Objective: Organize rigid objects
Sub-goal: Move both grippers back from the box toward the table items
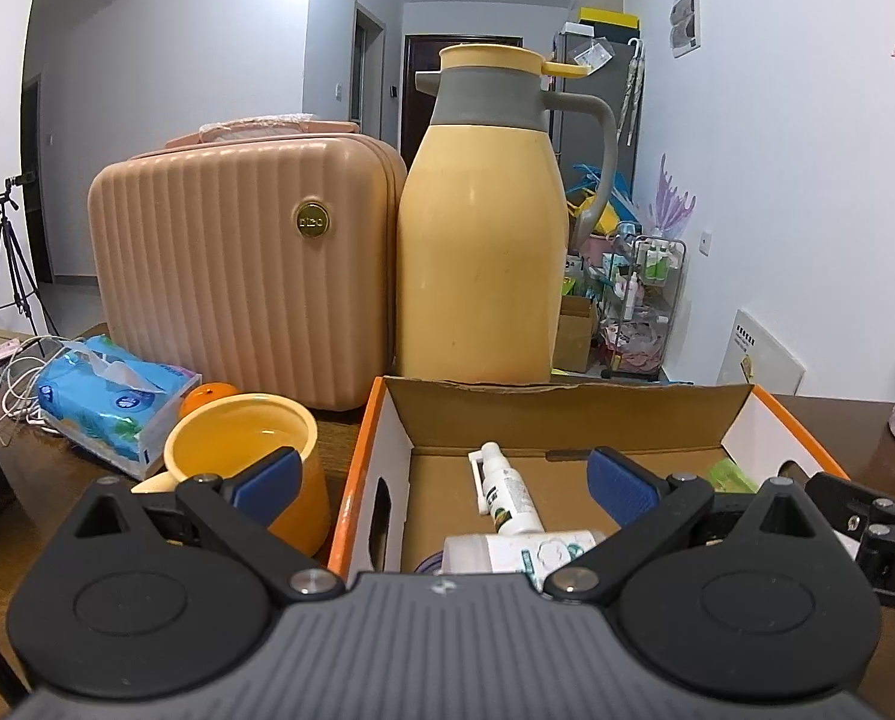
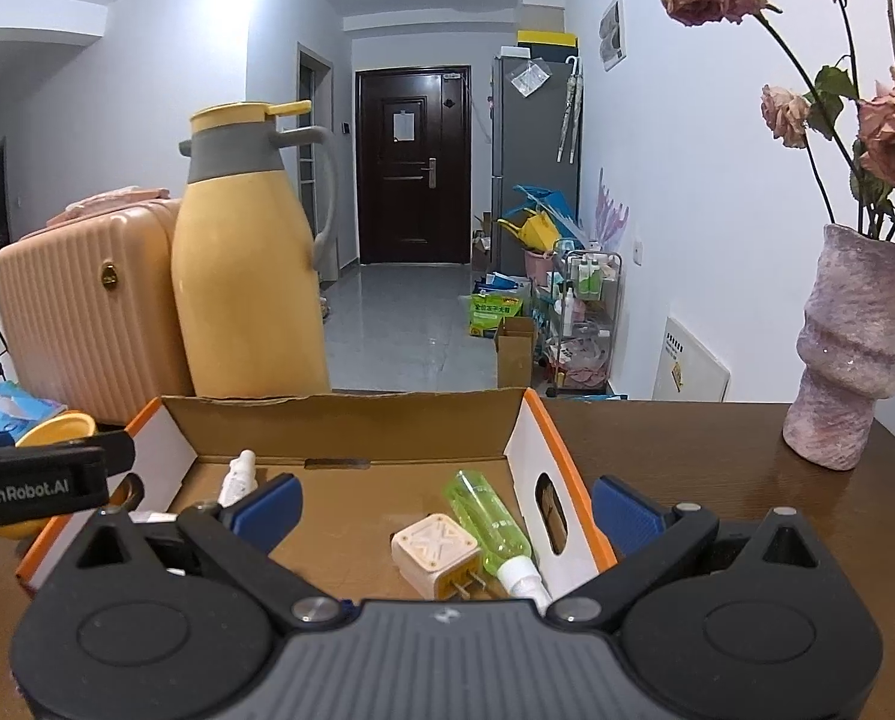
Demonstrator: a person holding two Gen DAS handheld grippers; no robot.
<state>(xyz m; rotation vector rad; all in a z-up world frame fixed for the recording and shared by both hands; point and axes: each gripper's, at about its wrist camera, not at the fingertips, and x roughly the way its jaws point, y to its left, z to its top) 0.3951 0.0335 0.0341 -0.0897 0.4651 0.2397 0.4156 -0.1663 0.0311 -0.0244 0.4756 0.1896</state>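
Risk sits chiefly with the glazed yellow ceramic mug (image 1: 249, 468) just outside the orange-edged open cardboard box (image 1: 567, 420), at nine o'clock of it: I judge a careless sweep of the left gripper (image 1: 441, 480) could tip it. Both the left gripper and the right gripper (image 2: 444, 513) hover with jaws spread wide, gripping nothing. Already inside the box lie a white spray bottle (image 1: 507, 492), a translucent green plastic bottle (image 2: 486, 513) and a cream square plug adapter (image 2: 435, 552). Behind, at twelve o'clock, stand a tall yellow thermos jug (image 1: 480, 228) and a ribbed pink hard case (image 1: 237, 264). The dark wooden surface (image 2: 687, 450) also carries a pink textured vase (image 2: 849, 360); beyond, a hallway ends at a dark door (image 2: 414, 165).
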